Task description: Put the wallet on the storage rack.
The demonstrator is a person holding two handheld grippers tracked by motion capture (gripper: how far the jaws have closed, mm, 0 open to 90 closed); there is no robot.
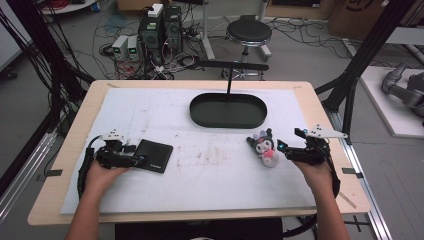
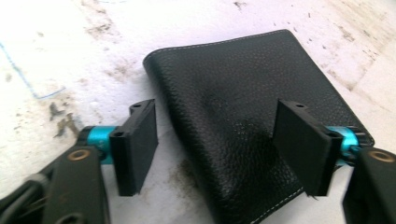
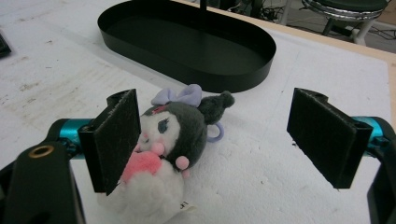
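Observation:
A black leather wallet (image 1: 154, 155) (image 2: 233, 74) lies flat on the white mat, at the left. My left gripper (image 1: 138, 155) (image 2: 217, 121) lies low at its near end with the jaws apart. One pad stands just off the wallet's left edge, the other over its right edge, and neither presses on it. At the right lies a small plush toy (image 1: 266, 146) (image 3: 173, 135) with a dark head, purple bow and pink front. My right gripper (image 1: 284, 150) (image 3: 219, 116) is open around it, with the toy close against the left pad and a wide gap to the right pad.
A black oval tray (image 1: 227, 122) (image 3: 210, 79) with an upright handle post stands at the back middle of the mat (image 1: 200, 175). Beyond the table's far edge are a round stool (image 1: 248, 34) and computer boxes (image 1: 160, 30) among cables.

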